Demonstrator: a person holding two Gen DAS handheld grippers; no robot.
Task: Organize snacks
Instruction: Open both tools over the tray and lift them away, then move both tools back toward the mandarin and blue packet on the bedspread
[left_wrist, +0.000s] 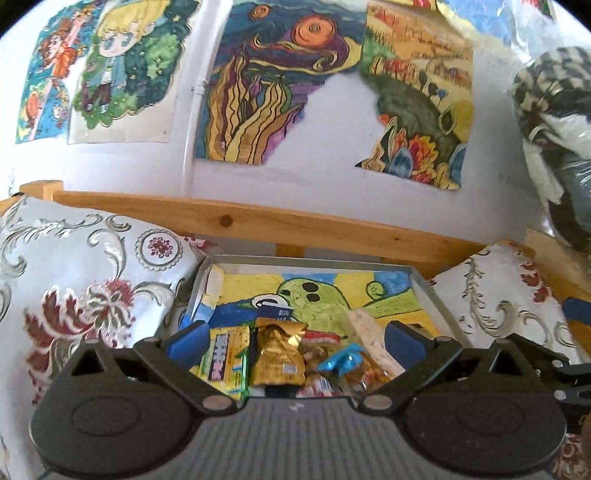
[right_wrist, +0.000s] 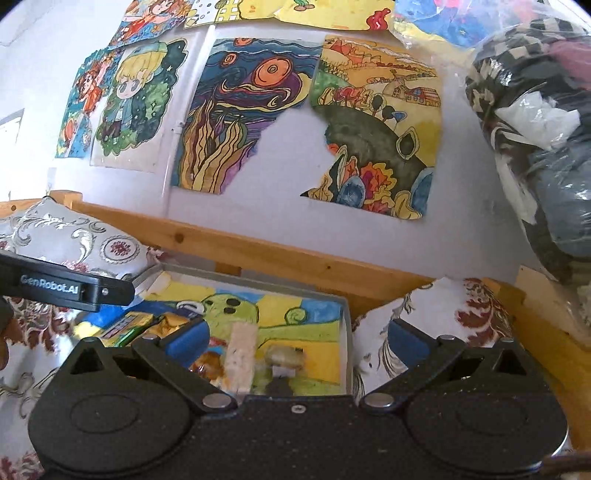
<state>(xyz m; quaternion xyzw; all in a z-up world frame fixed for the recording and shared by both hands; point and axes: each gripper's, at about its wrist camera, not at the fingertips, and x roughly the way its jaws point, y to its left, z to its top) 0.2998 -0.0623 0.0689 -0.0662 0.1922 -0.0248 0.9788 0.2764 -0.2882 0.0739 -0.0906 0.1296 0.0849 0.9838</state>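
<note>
A grey tray (left_wrist: 432, 291), lined with a green and yellow drawing, sits on a wooden bench between two cushions. In it lie a yellow-green snack pack (left_wrist: 225, 360), a gold foil pack (left_wrist: 279, 350), a blue-wrapped candy (left_wrist: 343, 360) and a white nougat bar (left_wrist: 369, 332). My left gripper (left_wrist: 295, 339) hangs open over the left pile, holding nothing. My right gripper (right_wrist: 295, 341) is open over the tray's (right_wrist: 345, 332) right half, above the white bar (right_wrist: 242, 354) and a tan wrapped candy (right_wrist: 286, 356). The left gripper's black side arm (right_wrist: 70, 288) shows at the left.
Patterned cushions (left_wrist: 85, 295) (right_wrist: 443, 317) flank the tray. A wooden backrest rail (left_wrist: 295, 221) runs behind it, below a white wall with coloured drawings (left_wrist: 266, 85). A clear bag of clothes (right_wrist: 535, 129) bulges at the right.
</note>
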